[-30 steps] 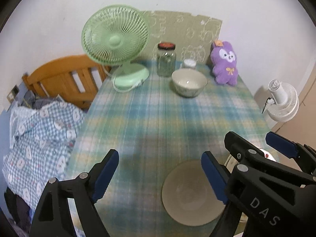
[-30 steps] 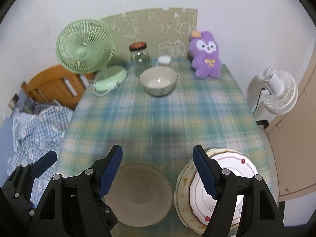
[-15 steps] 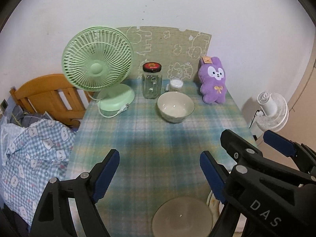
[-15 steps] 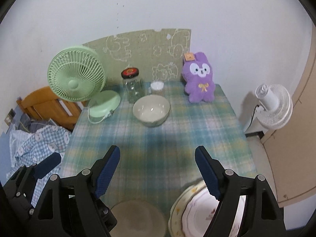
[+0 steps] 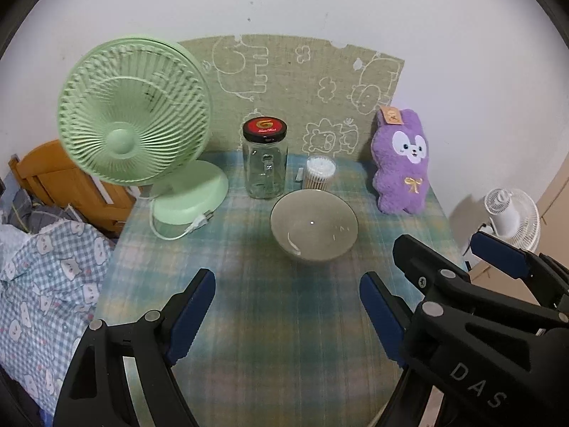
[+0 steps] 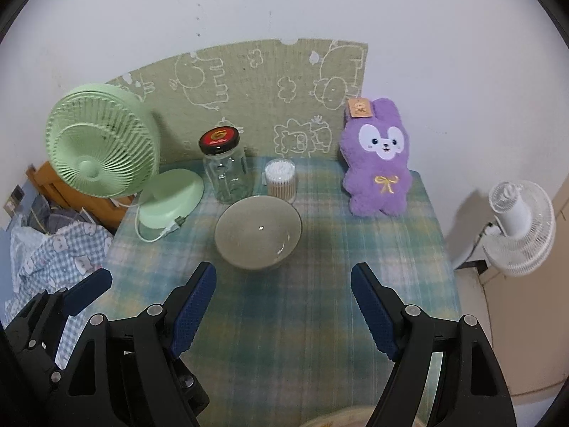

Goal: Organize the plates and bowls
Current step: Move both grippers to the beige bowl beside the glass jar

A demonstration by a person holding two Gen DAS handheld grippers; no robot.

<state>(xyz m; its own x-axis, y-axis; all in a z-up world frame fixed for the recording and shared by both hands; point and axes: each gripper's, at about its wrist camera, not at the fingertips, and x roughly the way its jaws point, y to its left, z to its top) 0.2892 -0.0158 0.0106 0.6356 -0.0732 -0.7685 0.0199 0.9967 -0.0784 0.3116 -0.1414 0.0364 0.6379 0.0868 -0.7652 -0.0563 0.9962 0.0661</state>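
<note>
A grey-green bowl (image 5: pixel 314 227) (image 6: pixel 258 231) stands upright and empty on the plaid tablecloth near the far end of the table. My left gripper (image 5: pixel 286 284) is open just short of the bowl, with nothing between its blue pads. My right gripper (image 6: pixel 282 274) is open too, holds nothing, and has the bowl just ahead of its left finger. In the left wrist view the right gripper (image 5: pixel 451 249) is close by on the right. A sliver of a cream plate rim (image 6: pixel 338 421) shows at the bottom edge of the right wrist view.
Behind the bowl stand a glass jar with a red lid (image 5: pixel 265 162), a tub of cotton swabs (image 5: pixel 320 172), a green desk fan (image 5: pixel 135 121) with its loose cord, and a purple plush rabbit (image 5: pixel 400 165). A white fan (image 6: pixel 519 227) stands on the floor to the right, and bedding (image 5: pixel 46 270) lies to the left.
Both grippers have moved forward over the table toward the far bowl. The near bowl and most of the plate stack have slipped out below the views. Both stayed open.
</note>
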